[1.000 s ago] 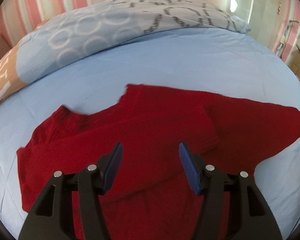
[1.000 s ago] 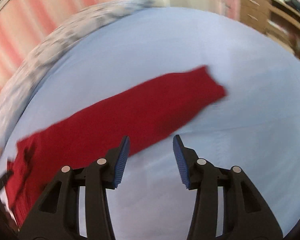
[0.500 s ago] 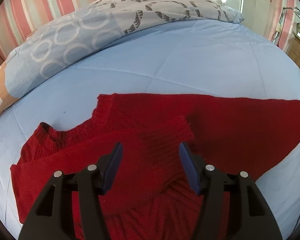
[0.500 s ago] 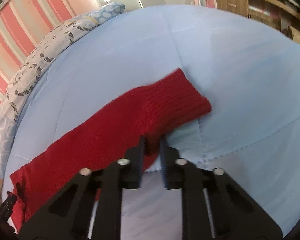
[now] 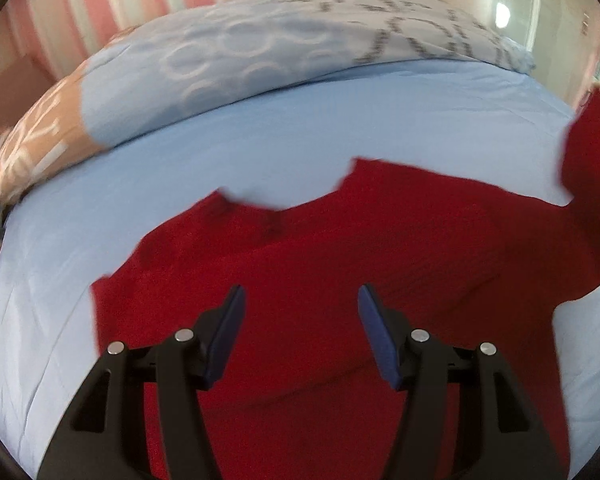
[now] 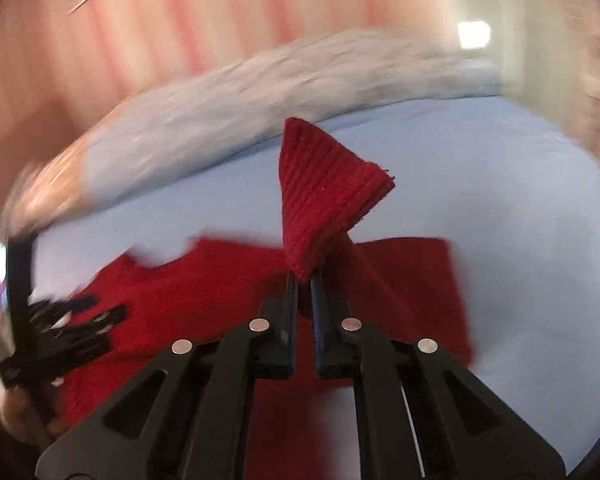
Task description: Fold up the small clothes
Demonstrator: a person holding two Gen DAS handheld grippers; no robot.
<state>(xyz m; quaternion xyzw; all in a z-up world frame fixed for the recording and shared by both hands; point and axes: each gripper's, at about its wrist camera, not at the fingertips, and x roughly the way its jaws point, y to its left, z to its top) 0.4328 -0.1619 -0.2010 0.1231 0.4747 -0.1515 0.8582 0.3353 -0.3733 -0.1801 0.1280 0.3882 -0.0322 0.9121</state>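
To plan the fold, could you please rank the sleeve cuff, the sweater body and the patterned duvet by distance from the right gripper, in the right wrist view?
1. Sleeve cuff: clamped in the right gripper.
2. Sweater body: just beyond, below.
3. Patterned duvet: far edge.

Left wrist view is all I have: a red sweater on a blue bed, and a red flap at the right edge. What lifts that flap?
Observer: The right gripper is shut on the sleeve cuff and holds it up off the bed.
Operator: Is the cuff flat or bunched?
Observer: It fans out upright above the pinch, ribs showing.
Operator: Can you see my left gripper from there?
Observer: Yes, the left gripper shows at the left edge of the right wrist view, over the sweater, blurred.
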